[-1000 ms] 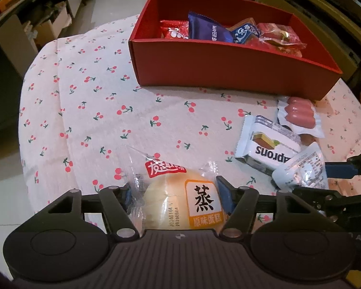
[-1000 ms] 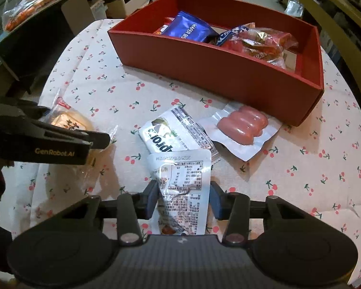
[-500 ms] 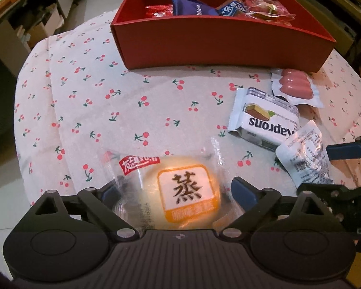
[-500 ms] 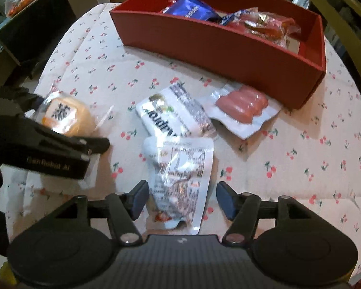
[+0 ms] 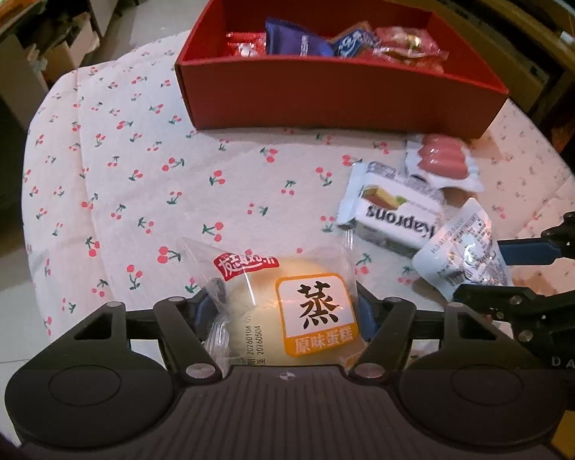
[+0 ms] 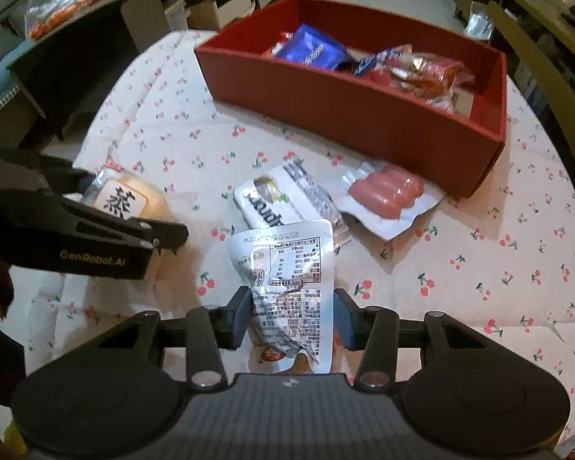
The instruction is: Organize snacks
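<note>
My left gripper [image 5: 285, 306] is shut on a steamed cake packet [image 5: 287, 310], round and yellow in clear wrap with an orange label. It also shows in the right wrist view [image 6: 128, 197]. My right gripper [image 6: 293, 312] is shut on a silver foil pouch [image 6: 287, 268], also seen in the left wrist view [image 5: 465, 253]. Both packets are held just above the cloth. A red box [image 5: 341, 99] with several snacks inside stands at the far side of the table, also in the right wrist view [image 6: 364, 115].
A white Kaprons wafer pack [image 5: 391, 207] and a sealed sausage pack [image 5: 442, 161] lie on the cherry-print tablecloth [image 5: 134, 176] in front of the box. Shelves and boxes stand beyond the table at the left. A wooden chair back stands at the right.
Both grippers were open around their packets half a second ago and have closed on them. Both have risen a little, the box now seen from higher.
</note>
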A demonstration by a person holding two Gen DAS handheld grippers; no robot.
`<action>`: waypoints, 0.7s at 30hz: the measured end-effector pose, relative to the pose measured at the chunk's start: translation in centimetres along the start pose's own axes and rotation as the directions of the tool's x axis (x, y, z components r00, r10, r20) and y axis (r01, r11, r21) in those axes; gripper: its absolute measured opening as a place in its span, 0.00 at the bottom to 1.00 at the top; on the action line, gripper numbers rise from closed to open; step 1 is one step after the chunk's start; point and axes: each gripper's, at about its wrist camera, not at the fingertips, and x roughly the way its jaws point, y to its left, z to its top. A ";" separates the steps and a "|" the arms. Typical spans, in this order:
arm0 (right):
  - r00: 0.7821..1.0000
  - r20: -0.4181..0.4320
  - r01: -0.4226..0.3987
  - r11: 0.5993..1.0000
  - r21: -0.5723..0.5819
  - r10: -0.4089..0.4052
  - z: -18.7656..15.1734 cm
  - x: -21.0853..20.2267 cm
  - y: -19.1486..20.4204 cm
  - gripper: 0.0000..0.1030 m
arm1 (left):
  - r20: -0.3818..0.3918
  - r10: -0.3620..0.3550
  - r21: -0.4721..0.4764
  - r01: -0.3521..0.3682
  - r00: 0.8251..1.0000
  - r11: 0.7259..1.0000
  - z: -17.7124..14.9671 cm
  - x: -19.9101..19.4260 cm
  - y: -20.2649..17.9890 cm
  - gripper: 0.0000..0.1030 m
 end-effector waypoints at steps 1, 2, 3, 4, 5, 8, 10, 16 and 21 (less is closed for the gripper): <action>1.000 0.013 -0.002 1.000 0.005 0.002 0.1 -0.4 -0.1 0.50 | 0.011 -0.003 -0.001 0.003 1.000 1.000 0.1 -0.4 -0.1 0.72; 1.000 0.024 -0.005 1.000 0.011 0.004 0.2 -0.7 -0.2 0.50 | 0.019 -0.008 -0.003 0.008 1.000 1.000 0.2 -0.6 -0.2 0.72; 0.999 0.032 -0.007 1.000 0.018 0.006 0.3 -0.9 -0.3 0.50 | 0.027 -0.014 -0.006 0.014 1.000 1.000 0.4 -0.9 -0.3 0.72; 0.999 0.039 -0.007 1.000 0.024 0.006 0.4 -1.1 -0.4 0.50 | 0.035 -0.021 -0.010 0.022 0.999 1.000 0.6 -1.1 -0.3 0.72; 0.999 0.046 -0.008 1.000 0.029 0.007 0.5 -1.2 -0.5 0.50 | 0.042 -0.028 -0.012 0.028 0.999 1.000 0.8 -1.3 -0.4 0.72; 0.998 0.063 -0.006 0.999 0.043 0.003 0.8 -1.6 -0.8 0.50 | 0.058 -0.035 -0.013 0.036 0.998 0.999 1.4 -1.5 -0.7 0.72; 0.997 0.072 -0.005 0.999 0.052 0.001 1.1 -1.7 -1.1 0.50 | 0.064 -0.039 -0.013 0.040 0.997 0.999 1.8 -1.5 -0.9 0.72; 0.995 0.103 -0.008 0.997 0.081 0.000 2.3 -2.0 -1.8 0.50 | 0.087 -0.045 -0.003 0.046 0.995 0.999 3.2 -1.6 -1.5 0.72; 0.991 0.137 -0.009 0.994 0.106 -0.006 3.4 -2.4 -2.6 0.50 | 0.111 -0.046 -0.001 0.047 0.993 0.999 4.5 -1.7 -2.1 0.72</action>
